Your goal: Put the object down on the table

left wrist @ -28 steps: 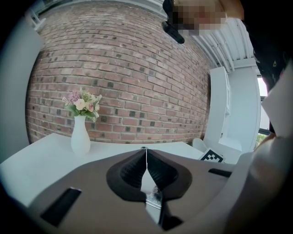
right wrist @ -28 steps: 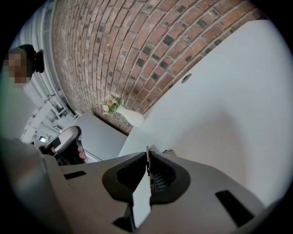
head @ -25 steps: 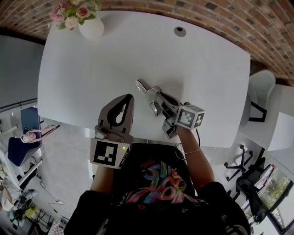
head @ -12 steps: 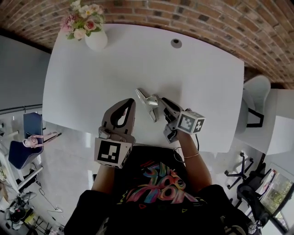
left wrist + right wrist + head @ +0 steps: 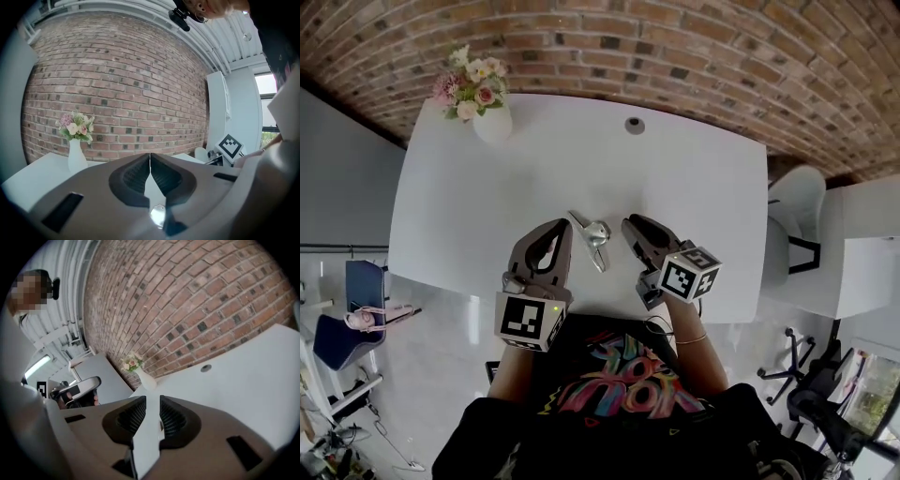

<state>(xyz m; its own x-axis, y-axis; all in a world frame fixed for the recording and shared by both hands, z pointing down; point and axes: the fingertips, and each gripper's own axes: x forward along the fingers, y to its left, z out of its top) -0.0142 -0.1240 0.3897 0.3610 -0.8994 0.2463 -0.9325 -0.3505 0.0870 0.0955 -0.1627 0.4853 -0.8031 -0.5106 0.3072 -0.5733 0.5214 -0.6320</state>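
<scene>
A shiny metal utensil [image 5: 594, 234] with a rounded head lies flat on the white table [image 5: 694, 187], between my two grippers and touching neither. My left gripper [image 5: 566, 225] hovers just left of it, jaws shut with nothing in them [image 5: 150, 161]; a glint of the utensil [image 5: 157, 215] shows beneath them. Just right of the utensil is my right gripper [image 5: 628, 225], its jaws a narrow gap apart and empty [image 5: 153, 404], with only table seen between them.
A white vase of flowers [image 5: 492, 122] stands at the table's far left corner, also seen as the vase [image 5: 75, 157] and the vase [image 5: 143, 378]. A round cable port [image 5: 635, 125] sits near the far edge. A brick wall [image 5: 675, 56] lies behind; white chairs [image 5: 797, 202] stand to the right.
The right gripper has let go of the metal utensil, which now lies on the table, and has drawn slightly to the right. The left gripper stays shut beside it.
</scene>
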